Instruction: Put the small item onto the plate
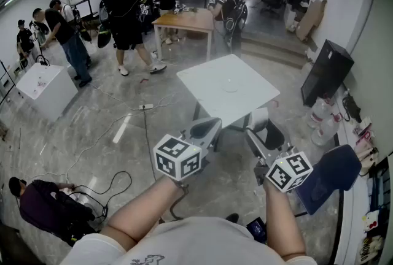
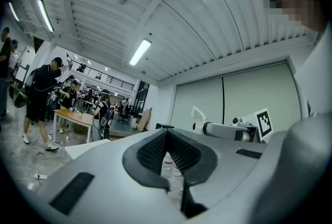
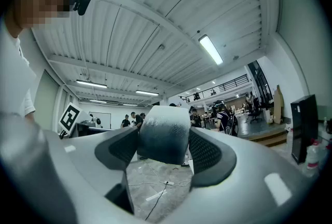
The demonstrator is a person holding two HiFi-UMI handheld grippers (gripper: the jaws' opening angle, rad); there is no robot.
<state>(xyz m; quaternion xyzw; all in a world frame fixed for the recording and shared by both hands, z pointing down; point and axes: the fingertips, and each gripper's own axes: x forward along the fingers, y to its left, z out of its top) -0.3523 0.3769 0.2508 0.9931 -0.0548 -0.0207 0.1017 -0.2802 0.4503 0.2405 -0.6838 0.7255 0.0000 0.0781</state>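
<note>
A clear glass plate [image 1: 230, 84] lies on the white table [image 1: 202, 81] ahead of me, some way beyond both grippers. My right gripper [image 1: 265, 130] is held above the floor short of the table. It is shut on the small item [image 1: 263, 120], a short rounded piece that is white on top and dark lower down. In the right gripper view the small item [image 3: 164, 137] fills the space between the dark pads [image 3: 207, 153] of the right gripper [image 3: 164, 141]. My left gripper [image 1: 206, 129] is level with the right one. In its own view the left gripper [image 2: 166, 135] has its tips together with nothing held.
Cables [image 1: 145, 135] and a power strip [image 1: 145, 107] trail over the marble floor. A white box [image 1: 46, 89] stands at left and a black cabinet [image 1: 326, 70] and bottles [image 1: 320, 114] at right. Several people stand round a wooden table [image 1: 184, 19]. A person [image 1: 43, 205] crouches at lower left.
</note>
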